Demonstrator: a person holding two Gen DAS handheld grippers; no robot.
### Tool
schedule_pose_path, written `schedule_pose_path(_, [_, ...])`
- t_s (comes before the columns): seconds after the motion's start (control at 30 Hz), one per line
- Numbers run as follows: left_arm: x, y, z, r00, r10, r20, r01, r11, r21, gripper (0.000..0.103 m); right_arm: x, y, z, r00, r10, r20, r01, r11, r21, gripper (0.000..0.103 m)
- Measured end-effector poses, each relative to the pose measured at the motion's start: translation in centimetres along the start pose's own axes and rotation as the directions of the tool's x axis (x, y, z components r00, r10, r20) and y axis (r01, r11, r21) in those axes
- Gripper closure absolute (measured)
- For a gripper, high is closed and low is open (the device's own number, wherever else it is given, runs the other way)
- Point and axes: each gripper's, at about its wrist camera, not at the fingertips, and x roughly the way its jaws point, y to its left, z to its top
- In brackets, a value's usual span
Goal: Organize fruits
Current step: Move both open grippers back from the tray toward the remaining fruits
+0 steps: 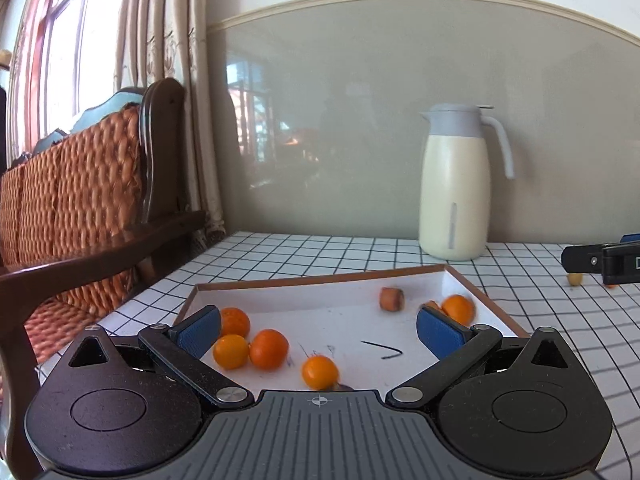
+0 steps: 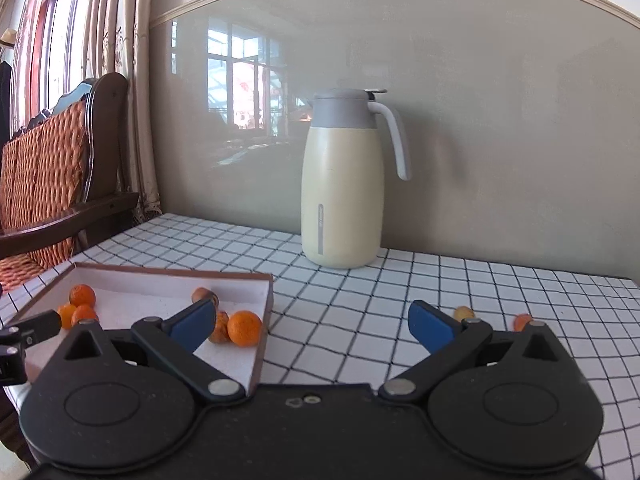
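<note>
Fingers (image 1: 199, 330) of both grippers apart, empty; seven fruits in box (image 1: 486, 302), two fruits (image 2: 464, 313) on table.

Left gripper (image 1: 318, 330) over the tray (image 1: 320, 280)
Jaws wide apart, empty; oranges (image 1: 269, 349) lie loose in the tray on the counter (image 1: 560, 320).

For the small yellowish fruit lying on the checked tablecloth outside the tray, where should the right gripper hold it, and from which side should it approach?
Grip the yellowish fruit across its rounded middle, coming from above and in front with the right gripper open. It lies alone on the tablecloth, apart from the orange fruit to its right, so both sides look free. It is small and round, so a centred grip should stop it rolling away.
</note>
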Motion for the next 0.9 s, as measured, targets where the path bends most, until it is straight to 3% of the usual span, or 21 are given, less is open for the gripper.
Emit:
schedule_pose_path(0.37, [-3.7, -2.4, -0.8, 0.998, -0.049, 0.040, 0.047, 0.998, 0.037, 0.000, -4.6, -2.6, -2.5, 0.998, -0.062, -0.008, 0.062, 0.998, -0.004, 0.006])
schedule_pose_path(0.9, [-5.5, -9.1, -1.1, 0.979, -0.197, 0.044, 0.192, 0.976, 0.105, 0.000, -8.6, -6.1, -4.8, 0.987, -0.159, -0.012, 0.158, 0.987, -0.028, 0.006])
